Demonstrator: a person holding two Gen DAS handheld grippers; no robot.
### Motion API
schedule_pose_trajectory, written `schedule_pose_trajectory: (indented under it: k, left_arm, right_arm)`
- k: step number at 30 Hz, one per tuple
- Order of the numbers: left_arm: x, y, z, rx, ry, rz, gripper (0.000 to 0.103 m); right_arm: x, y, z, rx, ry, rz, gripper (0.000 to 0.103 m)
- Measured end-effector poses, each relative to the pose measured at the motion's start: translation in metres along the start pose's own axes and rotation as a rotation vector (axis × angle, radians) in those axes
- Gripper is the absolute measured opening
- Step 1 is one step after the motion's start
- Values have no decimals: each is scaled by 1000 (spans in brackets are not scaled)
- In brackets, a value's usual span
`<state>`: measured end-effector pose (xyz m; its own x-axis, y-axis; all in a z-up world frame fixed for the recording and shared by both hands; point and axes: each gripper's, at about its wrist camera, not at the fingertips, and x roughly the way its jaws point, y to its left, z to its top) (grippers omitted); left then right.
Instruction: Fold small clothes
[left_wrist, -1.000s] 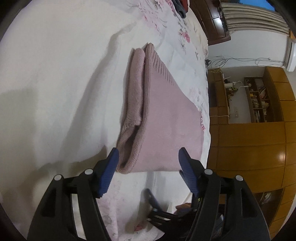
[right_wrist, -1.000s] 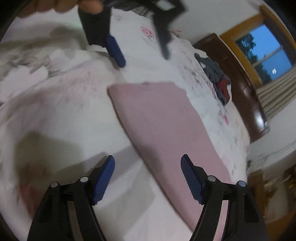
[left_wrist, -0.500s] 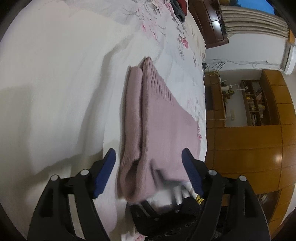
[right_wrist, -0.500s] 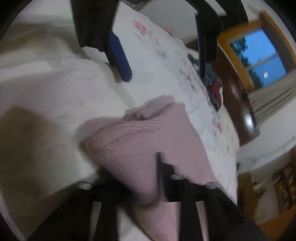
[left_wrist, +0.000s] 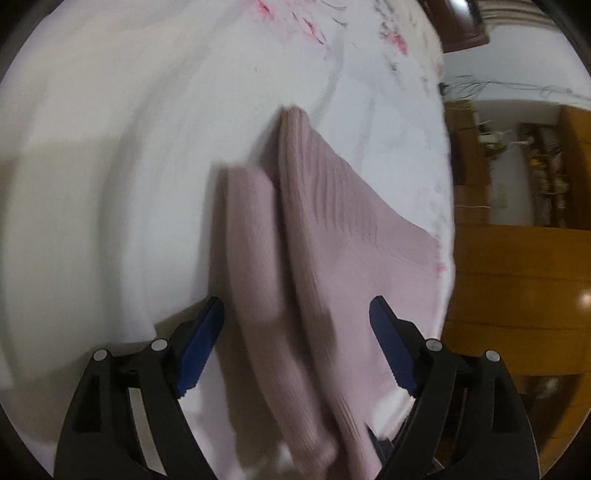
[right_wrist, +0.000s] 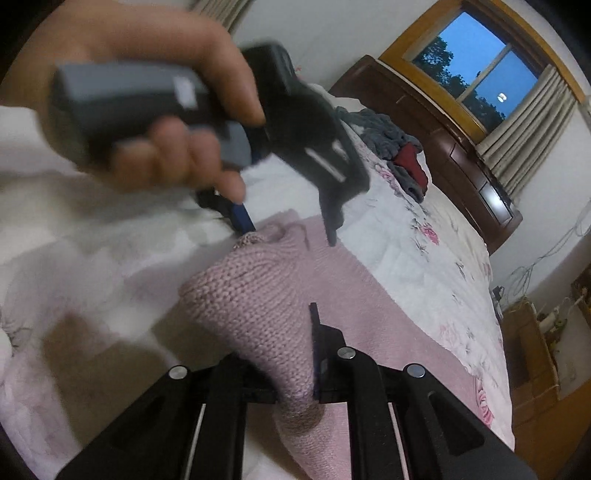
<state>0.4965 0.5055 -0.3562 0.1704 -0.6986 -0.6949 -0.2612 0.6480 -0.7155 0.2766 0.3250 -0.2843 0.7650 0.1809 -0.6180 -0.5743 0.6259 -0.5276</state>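
A pink knit garment (left_wrist: 332, 236) lies folded on the white floral bedsheet (left_wrist: 110, 147), with a narrow folded part along its left side. My left gripper (left_wrist: 297, 332) is open and straddles the garment's near end, a blue pad on either side. In the right wrist view the pink knit garment (right_wrist: 258, 295) has a corner bunched up and raised, and my right gripper (right_wrist: 295, 373) is shut on it. A hand (right_wrist: 155, 122) holds the left gripper (right_wrist: 288, 229) just beyond, with its fingertips at the garment's far edge.
A pile of grey and red clothes (right_wrist: 399, 147) lies further up the bed. A dark wooden headboard (right_wrist: 454, 147) and a window (right_wrist: 476, 74) stand behind it. Wooden cabinets (left_wrist: 517, 277) run along the bed's right edge.
My right gripper has gone from open to shut on the garment's corner and lifted it. My left gripper has moved forward until its open fingers straddle the garment.
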Motion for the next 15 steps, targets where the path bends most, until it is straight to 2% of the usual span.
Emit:
schedule_pose_trajectory:
  k: [2,3,4,5,8,15]
  left_arm:
    - [4,-5,11,21,6,36,70]
    - [7,-9,17,33,23,60,59]
    - [10,-11,21,42,36,87,54]
    - [13,-15,25,58,50,129,43]
    - [12,-22,31,78,57,149,27]
    - [2,-42,34,134,47,188,24]
  right_arm:
    - [0,-5,1,18,-2,6,11]
    - [0,-7,2,27,-4,9,11]
    - [-1,-8,2,34,-6,11,11]
    - [-1,-9,3,42,-7,15,11]
    - [-2,-13,3,67,-9,23,11]
    - [-7,-18,4,122,-16,33,11]
